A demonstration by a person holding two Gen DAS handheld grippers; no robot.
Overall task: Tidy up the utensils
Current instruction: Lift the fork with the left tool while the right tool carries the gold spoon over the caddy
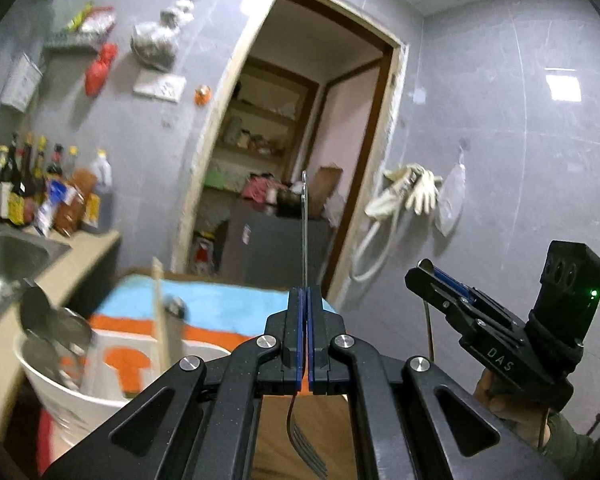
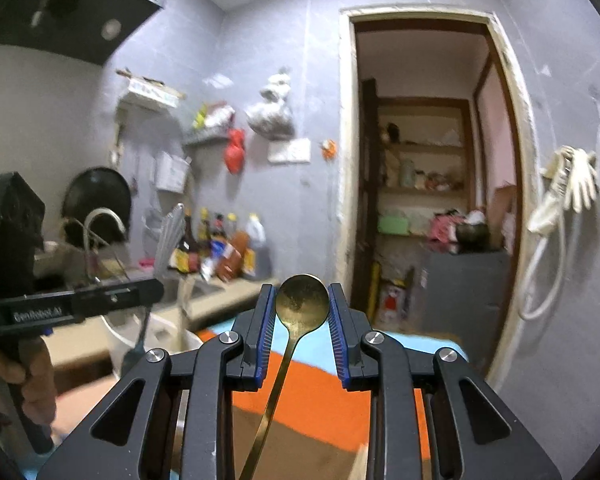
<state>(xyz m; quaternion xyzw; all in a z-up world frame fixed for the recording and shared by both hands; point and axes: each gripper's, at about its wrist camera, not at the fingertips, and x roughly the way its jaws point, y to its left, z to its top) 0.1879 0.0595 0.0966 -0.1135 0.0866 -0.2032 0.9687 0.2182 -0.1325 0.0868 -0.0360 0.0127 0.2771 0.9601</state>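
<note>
My left gripper (image 1: 307,300) is shut on a steel fork (image 1: 305,236); its handle points up and its tines hang below the jaws. My right gripper (image 2: 302,308) is shut on the bowl of a gold spoon (image 2: 302,302), with the handle hanging down between the fingers. Both are held in the air above a cloth-covered table. The right gripper also shows in the left wrist view (image 1: 432,276), at the right. A white holder (image 1: 56,372) at lower left holds spoons and a wooden stick (image 1: 160,312). The left gripper shows blurred in the right wrist view (image 2: 152,292).
A blue and orange cloth (image 1: 228,304) covers the table. A steel sink (image 1: 8,256) and sauce bottles (image 1: 52,196) stand on the counter at left. An open doorway (image 1: 300,152) lies ahead. Gloves (image 1: 412,188) hang on the grey wall.
</note>
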